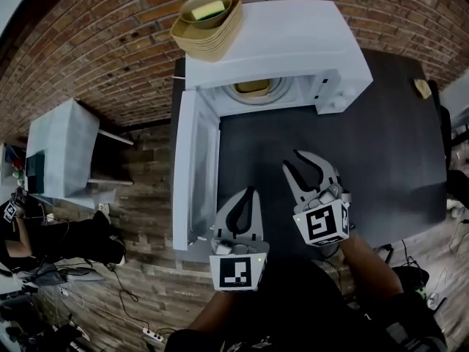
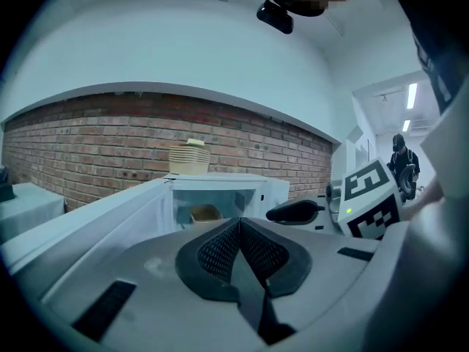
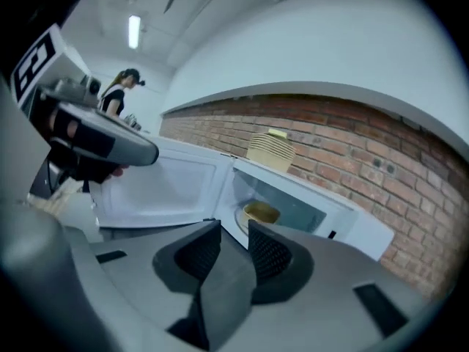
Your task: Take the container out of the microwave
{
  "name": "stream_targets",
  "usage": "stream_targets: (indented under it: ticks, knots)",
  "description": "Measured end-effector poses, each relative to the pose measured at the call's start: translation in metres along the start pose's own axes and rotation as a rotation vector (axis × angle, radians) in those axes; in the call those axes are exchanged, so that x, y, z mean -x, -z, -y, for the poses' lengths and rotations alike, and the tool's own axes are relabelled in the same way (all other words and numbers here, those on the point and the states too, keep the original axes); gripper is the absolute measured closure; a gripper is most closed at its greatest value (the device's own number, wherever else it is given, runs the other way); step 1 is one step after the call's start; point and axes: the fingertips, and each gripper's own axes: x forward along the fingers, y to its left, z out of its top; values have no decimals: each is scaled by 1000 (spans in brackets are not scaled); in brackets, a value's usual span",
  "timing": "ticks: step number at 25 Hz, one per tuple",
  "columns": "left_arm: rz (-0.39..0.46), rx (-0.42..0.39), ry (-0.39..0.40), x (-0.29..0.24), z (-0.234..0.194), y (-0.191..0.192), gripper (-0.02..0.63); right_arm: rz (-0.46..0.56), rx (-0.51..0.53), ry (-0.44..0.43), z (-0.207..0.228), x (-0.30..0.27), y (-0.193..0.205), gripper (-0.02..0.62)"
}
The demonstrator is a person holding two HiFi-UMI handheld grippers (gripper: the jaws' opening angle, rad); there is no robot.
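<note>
A white microwave (image 1: pixel 293 42) stands at the back of a dark table (image 1: pixel 388 145), its door (image 1: pixel 192 167) swung open to the left. Inside it sits a tan container (image 1: pixel 253 88), also seen in the left gripper view (image 2: pixel 206 213) and the right gripper view (image 3: pixel 261 213). My left gripper (image 1: pixel 250 193) is shut and holds nothing, in front of the open door. Beside it on the right, my right gripper (image 1: pixel 294 160) is open and empty, pointing at the cavity. Both are well short of the container.
A stack of tan bowls (image 1: pixel 207 24) with a yellow piece on top sits on the microwave. A white cabinet (image 1: pixel 62 149) stands at the left by the brick wall. A small tan object (image 1: pixel 422 88) lies at the table's far right. A person (image 3: pixel 117 94) stands in the background.
</note>
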Motion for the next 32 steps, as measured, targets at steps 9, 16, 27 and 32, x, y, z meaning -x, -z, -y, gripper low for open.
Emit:
stream_targets:
  ticks: [9, 16, 27, 32]
  knots:
    - [-22, 35, 20, -18, -16, 13, 597, -125, 415, -59, 10, -87, 18, 439]
    - [-50, 15, 60, -19, -15, 21, 597, -269, 533, -70, 27, -150, 50, 414]
    - [-83, 9, 61, -19, -34, 30, 597, -334, 755, -34, 48, -232, 40, 414]
    - [-81, 59, 37, -14, -37, 30, 597, -364, 767, -41, 52, -245, 45, 414]
